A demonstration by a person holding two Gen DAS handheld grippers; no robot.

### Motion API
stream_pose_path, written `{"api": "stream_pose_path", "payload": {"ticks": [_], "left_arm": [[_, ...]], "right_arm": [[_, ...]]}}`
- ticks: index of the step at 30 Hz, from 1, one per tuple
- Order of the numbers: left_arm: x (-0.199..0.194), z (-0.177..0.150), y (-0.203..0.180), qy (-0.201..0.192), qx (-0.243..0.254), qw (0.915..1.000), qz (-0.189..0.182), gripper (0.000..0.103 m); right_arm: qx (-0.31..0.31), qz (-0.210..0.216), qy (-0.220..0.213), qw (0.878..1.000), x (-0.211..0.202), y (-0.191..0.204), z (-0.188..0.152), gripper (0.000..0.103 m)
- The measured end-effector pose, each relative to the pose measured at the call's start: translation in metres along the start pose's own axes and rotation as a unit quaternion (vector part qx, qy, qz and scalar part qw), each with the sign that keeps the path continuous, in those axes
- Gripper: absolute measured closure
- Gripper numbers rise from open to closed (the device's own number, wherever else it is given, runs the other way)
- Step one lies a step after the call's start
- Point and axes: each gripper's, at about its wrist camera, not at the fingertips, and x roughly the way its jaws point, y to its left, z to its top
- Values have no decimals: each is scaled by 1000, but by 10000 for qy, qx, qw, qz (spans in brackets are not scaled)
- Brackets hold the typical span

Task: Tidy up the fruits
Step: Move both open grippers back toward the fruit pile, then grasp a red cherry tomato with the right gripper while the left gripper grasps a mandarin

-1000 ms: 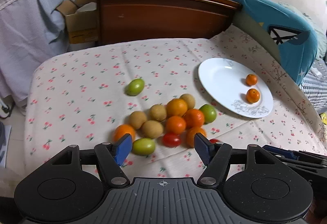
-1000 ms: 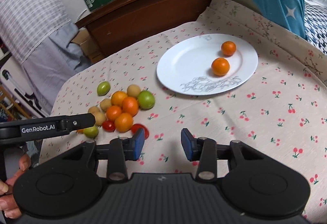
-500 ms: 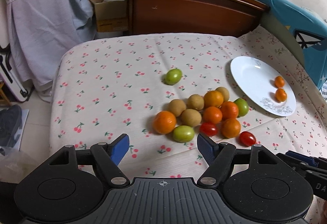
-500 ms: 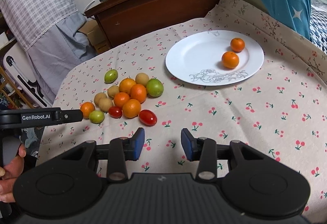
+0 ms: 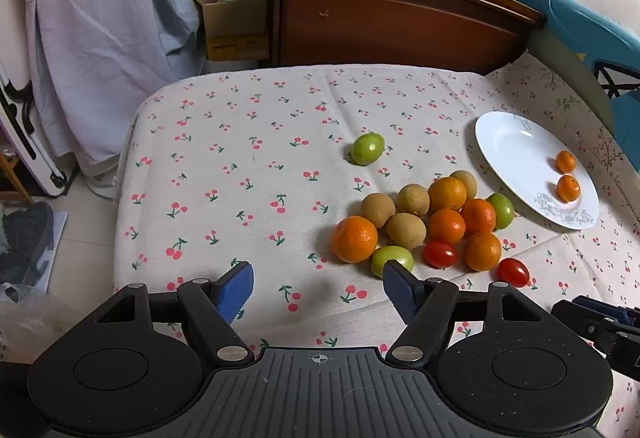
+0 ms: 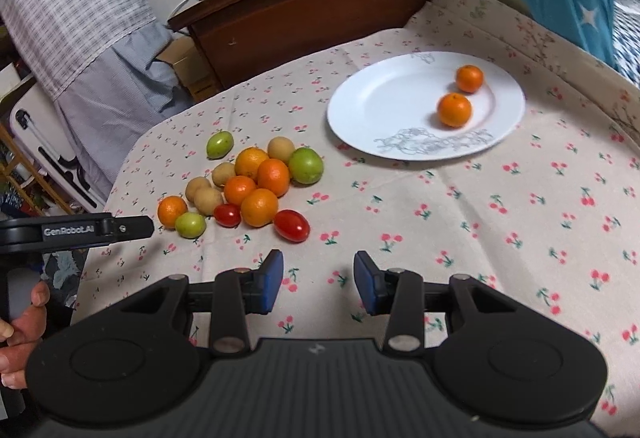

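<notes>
Left gripper (image 5: 318, 288) empty, jaws closing, above tablecloth (image 5: 248, 142) near its front edge. Right gripper (image 6: 319, 280) parted, empty. Two tangerines (image 6: 454, 110) on white plate (image 6: 380, 106).

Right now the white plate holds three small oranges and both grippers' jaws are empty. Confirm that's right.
Not quite. The white plate holds two small oranges, not three: one nearer the middle and one by the far rim, as the right wrist view shows. The rest stands: nothing sits between the jaws of the left gripper, which are closing, or the right gripper.
</notes>
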Motion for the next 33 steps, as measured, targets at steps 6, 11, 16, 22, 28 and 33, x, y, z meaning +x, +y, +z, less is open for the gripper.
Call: {"api": "stream_pose_path", "payload": {"ticks": [6, 11, 16, 22, 28, 33], "left_arm": [[6, -2, -2, 17, 72, 9999, -153, 38], [13, 2, 0, -6, 8, 9998, -185, 44], [19, 7, 7, -32, -277, 9990, -360, 47], [29, 9, 4, 14, -368, 9982, -470, 59], [35, 14, 4, -26, -473, 9972, -578, 63], [39, 16, 6, 16, -624, 9960, -641, 63]], "right_arm": [[-150, 98, -25, 9998, 15, 3, 8, 65], [-207, 145, -29, 9997, 27, 4, 12, 66], [-250, 186, 6, 9995, 37, 6, 13, 72], [-293, 232, 24, 9993, 44, 8, 14, 79], [-442, 225, 14, 9988, 47, 13, 13, 82], [-473, 204, 10, 9987, 47, 14, 13, 82]]}}
